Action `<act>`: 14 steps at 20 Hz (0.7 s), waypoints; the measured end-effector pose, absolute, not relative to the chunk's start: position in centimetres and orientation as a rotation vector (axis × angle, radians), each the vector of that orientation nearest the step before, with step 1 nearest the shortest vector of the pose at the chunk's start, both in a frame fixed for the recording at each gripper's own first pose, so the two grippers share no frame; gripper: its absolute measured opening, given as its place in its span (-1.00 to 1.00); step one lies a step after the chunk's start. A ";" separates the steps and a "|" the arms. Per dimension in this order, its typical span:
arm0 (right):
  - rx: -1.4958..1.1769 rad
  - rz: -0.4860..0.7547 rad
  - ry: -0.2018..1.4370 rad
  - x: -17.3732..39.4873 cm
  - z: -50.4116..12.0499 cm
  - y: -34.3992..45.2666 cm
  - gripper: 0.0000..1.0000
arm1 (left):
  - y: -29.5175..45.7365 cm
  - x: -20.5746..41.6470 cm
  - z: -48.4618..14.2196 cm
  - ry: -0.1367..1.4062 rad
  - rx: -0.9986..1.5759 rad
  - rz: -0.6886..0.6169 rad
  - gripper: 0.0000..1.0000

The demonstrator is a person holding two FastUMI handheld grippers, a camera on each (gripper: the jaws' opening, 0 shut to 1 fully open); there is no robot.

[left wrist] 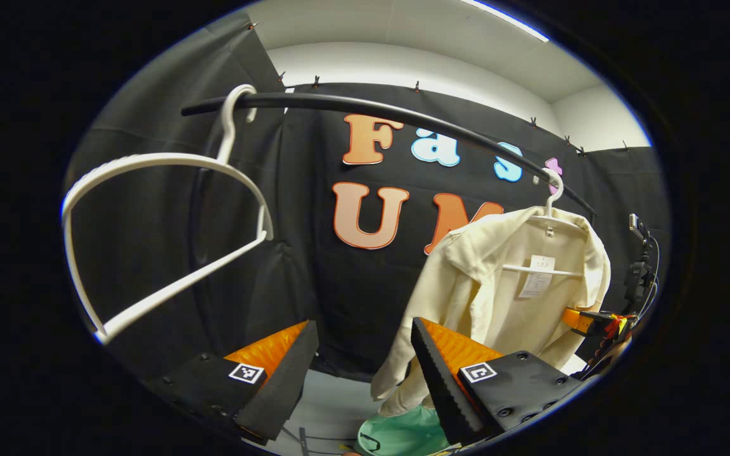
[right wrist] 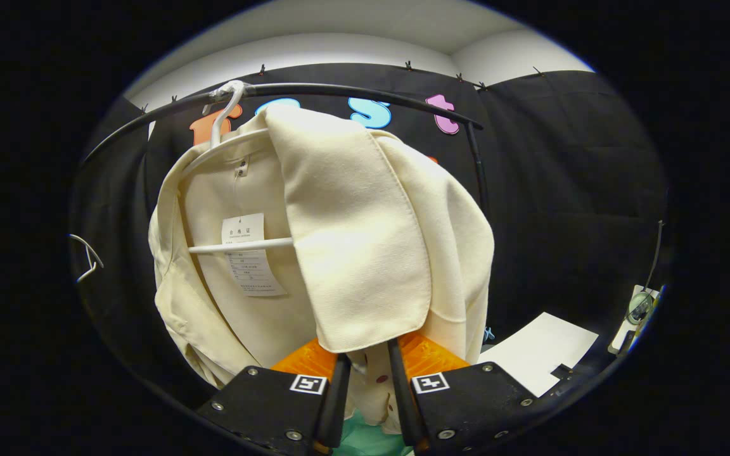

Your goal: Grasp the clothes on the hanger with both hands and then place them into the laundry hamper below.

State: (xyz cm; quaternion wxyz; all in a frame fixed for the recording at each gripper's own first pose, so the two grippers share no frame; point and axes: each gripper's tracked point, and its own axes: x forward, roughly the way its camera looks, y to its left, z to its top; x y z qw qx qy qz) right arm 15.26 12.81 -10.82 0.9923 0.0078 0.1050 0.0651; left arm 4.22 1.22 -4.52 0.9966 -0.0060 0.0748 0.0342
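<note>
At 12 o'clock my right tool [right wrist: 365, 386] clamps the cream cloth jacket [right wrist: 352, 240], still on its white hanger [right wrist: 238, 246]; left tool [left wrist: 365, 373] gapes apart, ungrasped; mint-green hamper [left wrist: 403, 434] waits at 6.

1. The left gripper view looks upward from below the rail [left wrist: 403, 117], jacket [left wrist: 517, 285] well off at four o'clock.
2. The right gripper view faces the same jacket [right wrist: 339, 240] close up, rail [right wrist: 352, 92] at twelve o'clock.
</note>
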 end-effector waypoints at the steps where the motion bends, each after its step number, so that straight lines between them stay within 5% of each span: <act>1: 0.028 0.152 0.213 15.0 -10.7 12.7 -0.39 | 0.2 4.5 -4.6 0.149 -0.016 0.059 1.00; 7: -0.006 0.255 0.208 13.9 -10.5 12.3 -0.90 | -6.4 6.0 -6.2 0.165 -0.037 -0.006 1.00; 14: -0.003 0.306 0.197 13.2 -10.1 11.2 -0.97 | -11.9 9.5 -8.0 0.173 -0.037 -0.045 0.94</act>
